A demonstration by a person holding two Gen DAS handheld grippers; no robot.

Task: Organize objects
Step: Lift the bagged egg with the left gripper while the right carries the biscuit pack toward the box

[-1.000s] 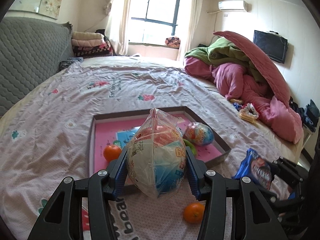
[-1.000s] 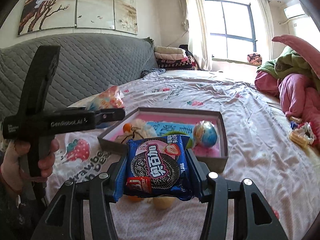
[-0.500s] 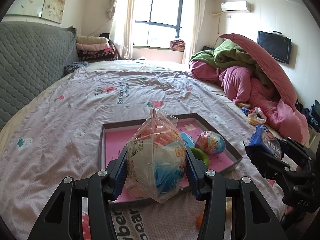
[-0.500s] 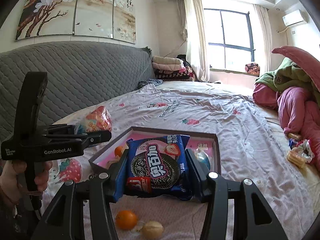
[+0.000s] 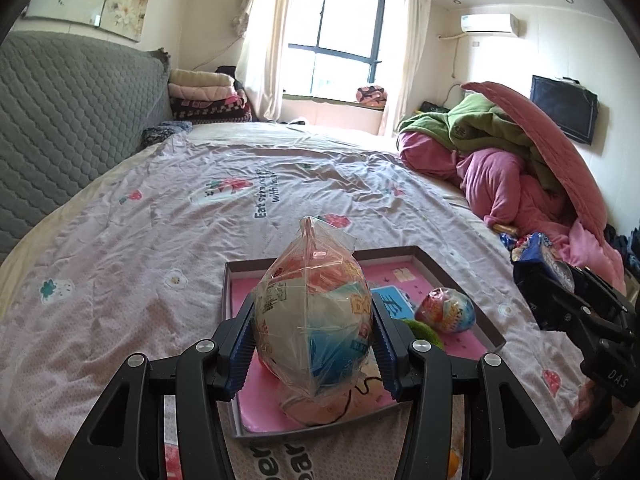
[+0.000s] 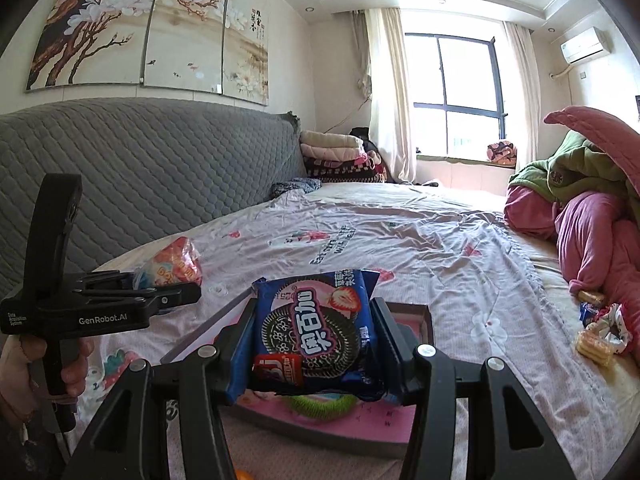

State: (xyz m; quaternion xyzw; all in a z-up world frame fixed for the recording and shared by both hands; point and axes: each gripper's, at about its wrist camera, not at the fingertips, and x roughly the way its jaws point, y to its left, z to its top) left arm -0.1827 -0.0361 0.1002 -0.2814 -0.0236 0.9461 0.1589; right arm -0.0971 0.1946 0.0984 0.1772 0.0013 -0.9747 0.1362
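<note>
Presently both my tongs were loaded. My left tongs [image 5: 314, 354] were clenched on a clear-wrapped snack bag [image 5: 314, 320], pads pressing its bulging sides, twisted top upward; gripping the widest part likely kept the slippery film from sliding. My right tongs [image 6: 314, 354] were clamped on a blue cookie packet [image 6: 314, 336], held upright by its side edges, label facing the camera. Both loads hung over the shallow pink-lined tray [image 5: 496, 338] on the bed [image 5: 160, 216], so I judged the tray the destination.

Left view alone showed the tray's contents: a wrapped egg-shaped sweet [image 5: 446, 310], something green, a pale item with a dark string. It also caught an orange [image 5: 454, 462] on the bedsheet outside the tray. Right view alone showed my hand [image 6: 76, 368] on the left handle, and loose snacks [image 6: 598, 336] by the pink bedding [image 6: 592, 240].
</note>
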